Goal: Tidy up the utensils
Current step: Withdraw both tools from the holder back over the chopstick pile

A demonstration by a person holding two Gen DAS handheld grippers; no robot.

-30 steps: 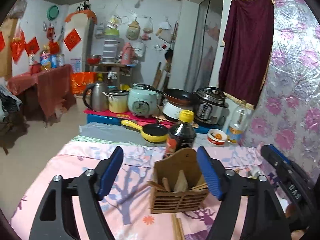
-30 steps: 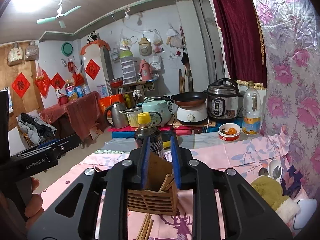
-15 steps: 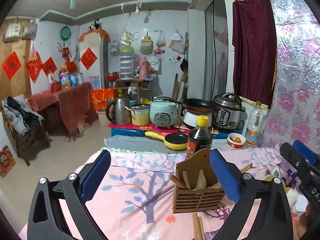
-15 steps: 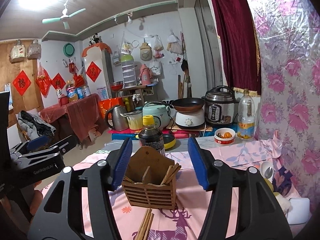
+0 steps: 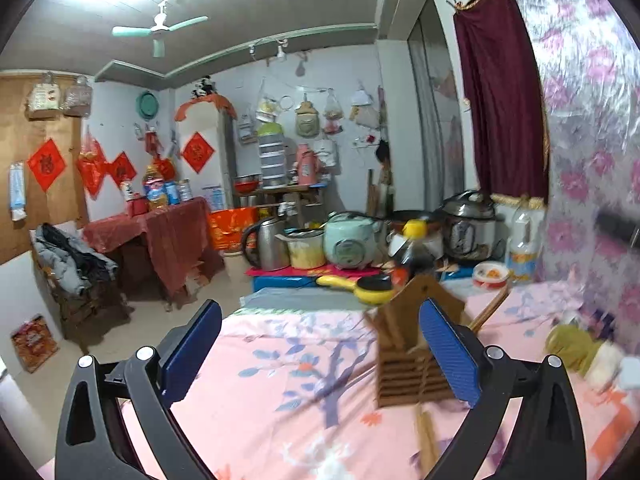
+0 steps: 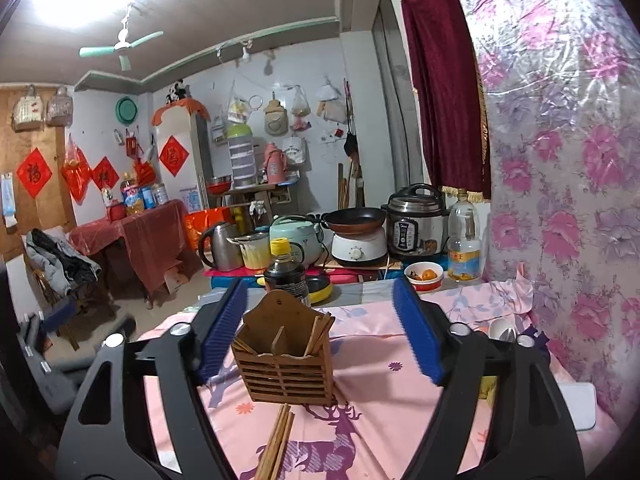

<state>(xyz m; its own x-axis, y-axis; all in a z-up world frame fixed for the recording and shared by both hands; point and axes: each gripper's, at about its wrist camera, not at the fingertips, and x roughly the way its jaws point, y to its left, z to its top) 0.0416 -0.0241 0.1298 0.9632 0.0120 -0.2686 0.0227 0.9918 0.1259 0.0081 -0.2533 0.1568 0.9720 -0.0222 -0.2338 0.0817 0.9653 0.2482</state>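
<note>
While the wooden holder [image 6: 286, 354] stands upright on the pink flowered cloth [image 6: 372, 364] with several sticks already leaning in its two compartments, a loose bundle of chopsticks [image 6: 278, 444] lies flat on the cloth just in front of it, long axis pointing toward the holder's slatted face. That bundle sits directly below and between the arms of the right gripper [image 6: 320, 334], whose ridged blue pads are spread wide and pinch nothing; this hand looks the nearer one, so a pick would likely mean dipping down and closing across the thin sticks. Off to the side, the left gripper [image 5: 320, 346] is also spread and empty, its view blurred, the holder [image 5: 408, 354] partly behind its right pad. Behind the holder stands a dark sauce bottle [image 6: 285, 274].
</note>
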